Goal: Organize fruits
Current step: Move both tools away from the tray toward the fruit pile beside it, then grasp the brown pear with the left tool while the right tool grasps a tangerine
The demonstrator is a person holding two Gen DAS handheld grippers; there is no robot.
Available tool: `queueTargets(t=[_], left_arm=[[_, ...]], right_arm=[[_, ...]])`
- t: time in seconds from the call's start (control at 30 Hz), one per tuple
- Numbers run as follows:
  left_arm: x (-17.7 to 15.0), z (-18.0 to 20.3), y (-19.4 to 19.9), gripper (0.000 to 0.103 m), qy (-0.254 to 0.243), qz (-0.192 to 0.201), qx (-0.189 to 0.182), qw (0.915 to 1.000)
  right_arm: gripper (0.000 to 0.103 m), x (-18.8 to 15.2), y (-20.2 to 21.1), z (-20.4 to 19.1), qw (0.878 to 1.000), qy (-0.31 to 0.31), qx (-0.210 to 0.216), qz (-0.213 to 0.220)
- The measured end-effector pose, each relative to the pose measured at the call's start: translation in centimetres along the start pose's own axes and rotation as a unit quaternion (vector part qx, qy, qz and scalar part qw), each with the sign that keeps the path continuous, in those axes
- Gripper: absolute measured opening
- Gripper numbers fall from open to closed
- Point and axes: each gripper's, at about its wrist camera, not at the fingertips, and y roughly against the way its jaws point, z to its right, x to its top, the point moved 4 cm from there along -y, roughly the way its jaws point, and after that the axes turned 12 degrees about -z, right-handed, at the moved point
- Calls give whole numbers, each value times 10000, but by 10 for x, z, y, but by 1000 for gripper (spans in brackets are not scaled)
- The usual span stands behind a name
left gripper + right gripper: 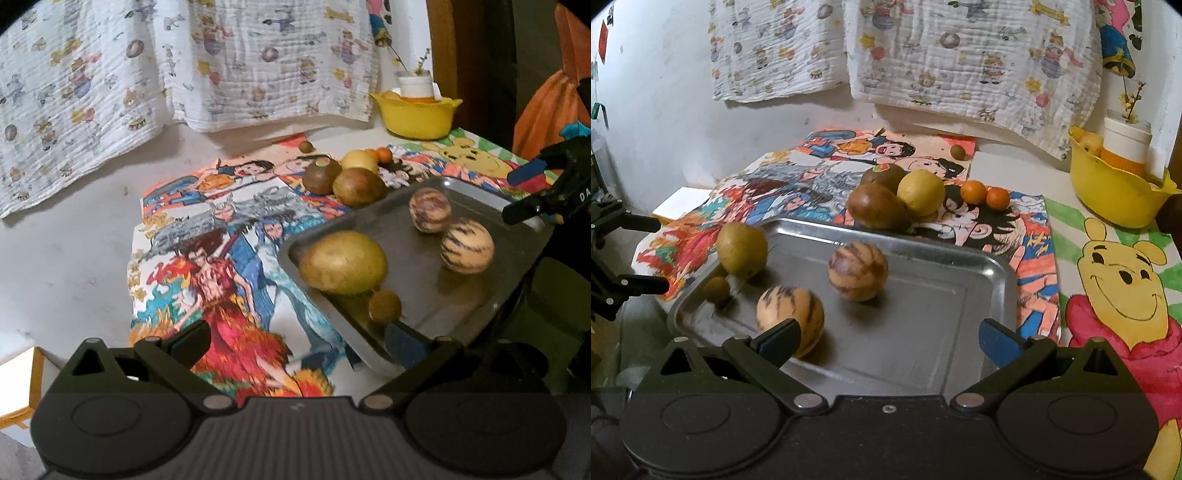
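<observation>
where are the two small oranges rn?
In the right wrist view, the two small oranges sit side by side on the cartoon poster, beyond the metal tray, just right of the yellow fruit.

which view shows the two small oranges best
The right wrist view: both small oranges sit clear on the poster, beside the yellow fruit. In the left wrist view they are tiny and partly hidden behind that fruit.

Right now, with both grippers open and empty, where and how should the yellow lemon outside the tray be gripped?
Grip the yellow lemon across its middle, coming from above. A brown fruit presses its left flank and another sits behind, so the fingers should close front to back, or slightly diagonal, not side to side.
</observation>
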Motion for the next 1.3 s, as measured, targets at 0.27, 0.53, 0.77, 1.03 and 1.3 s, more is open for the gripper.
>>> queueTargets(t=[0.27,0.53,0.77,1.03,1.3], left_arm=[[35,-16,-11,102,132,201,46,9997],[69,-30,-36,102,193,248,-42,9995],[103,-29,-64,102,-63,286,-149,9995],[133,-20,-95,102,-218,326,-576,9976],[153,-6,-120,102,-256,223,-1187,9923]], right_arm=[[102,26,-18,10,10000,-32,16,13],[102,55,-30,25,9991,-219,8,368],[102,82,-40,47,9960,-591,69,662],[102,103,-64,67,9954,-775,-34,556],[102,115,-81,79,9963,-735,-160,415]])
